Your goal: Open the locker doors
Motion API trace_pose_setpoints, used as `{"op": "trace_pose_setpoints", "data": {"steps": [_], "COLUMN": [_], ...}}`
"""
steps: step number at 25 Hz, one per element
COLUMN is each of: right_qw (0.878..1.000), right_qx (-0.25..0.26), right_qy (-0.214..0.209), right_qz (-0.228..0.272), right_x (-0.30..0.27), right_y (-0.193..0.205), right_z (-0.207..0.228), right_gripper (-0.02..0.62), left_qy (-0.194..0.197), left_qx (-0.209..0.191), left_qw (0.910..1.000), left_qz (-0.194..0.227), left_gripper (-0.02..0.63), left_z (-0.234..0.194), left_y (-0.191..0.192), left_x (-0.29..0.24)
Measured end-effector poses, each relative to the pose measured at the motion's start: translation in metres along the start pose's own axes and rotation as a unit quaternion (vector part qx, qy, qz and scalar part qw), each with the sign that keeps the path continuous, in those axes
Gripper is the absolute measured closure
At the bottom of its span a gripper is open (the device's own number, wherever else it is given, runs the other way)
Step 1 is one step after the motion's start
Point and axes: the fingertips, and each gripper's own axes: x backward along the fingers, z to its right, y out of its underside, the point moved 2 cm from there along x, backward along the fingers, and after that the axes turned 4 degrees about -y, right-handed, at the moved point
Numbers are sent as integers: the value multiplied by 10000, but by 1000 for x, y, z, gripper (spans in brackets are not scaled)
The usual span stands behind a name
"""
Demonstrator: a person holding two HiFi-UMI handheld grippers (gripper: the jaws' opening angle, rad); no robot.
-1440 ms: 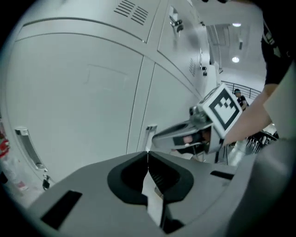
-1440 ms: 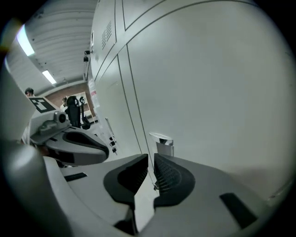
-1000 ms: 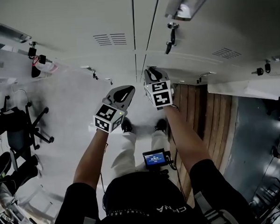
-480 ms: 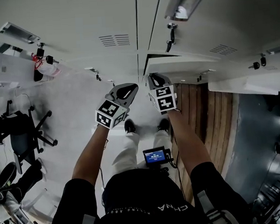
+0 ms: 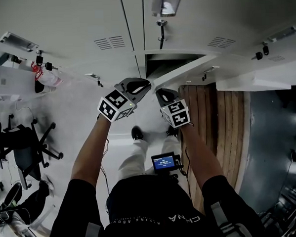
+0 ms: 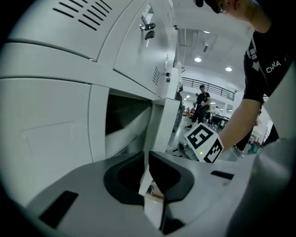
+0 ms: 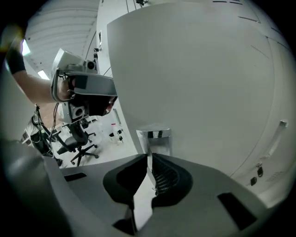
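A bank of pale grey lockers fills the top of the head view. One locker door stands partly swung out, with its dark opening behind it. My right gripper is shut on that door's chrome handle, and the door's flat face fills the right gripper view. My left gripper is shut with nothing seen between its fingers. Its tips sit just left of the door's free edge, in front of the locker's opening. The right gripper's marker cube shows beyond the edge.
A key hangs in the locker above. Another door stands out at the right. Wooden flooring lies below right, and an office chair and a white box are at the left. A person stands far off.
The locker door has swung further out, pulled by my right gripper. My left gripper has moved up and right, toward the door's free edge.
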Motion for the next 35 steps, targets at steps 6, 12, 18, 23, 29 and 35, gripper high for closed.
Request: {"op": "trace_pose_setpoints", "data": {"steps": [6,12,18,23,29,35], "right_qw": [9999,9987,9967,9959,9942,9884], "right_qx": [-90,-382,-679,-760,-743,-973], "right_qy": [37,315,438,492,768,1123], "right_qz": [-97,-156,-49,-68,147,328], "right_x": [18,47,95,136,172,206], "right_y": [15,30,41,59,56,56], "right_z": [-4,-8,-18,-27,-30,-11], "right_gripper": [545,545,545,558,560,560], "left_qy": [376,835,1265,1505,1905,2246], "left_qx": [-395,-637,-773,-709,-853,-1033], "left_qw": [9982,9936,9877,9854,9774,9683], "left_qz": [-232,-428,-490,-366,-345,-362], "left_gripper": [583,583,583,583,583,583], "left_z": [26,59,104,138,182,224], "left_y": [-1,1,0,-10,-29,-47], "left_x": [-4,-9,-21,-38,-66,-94]}}
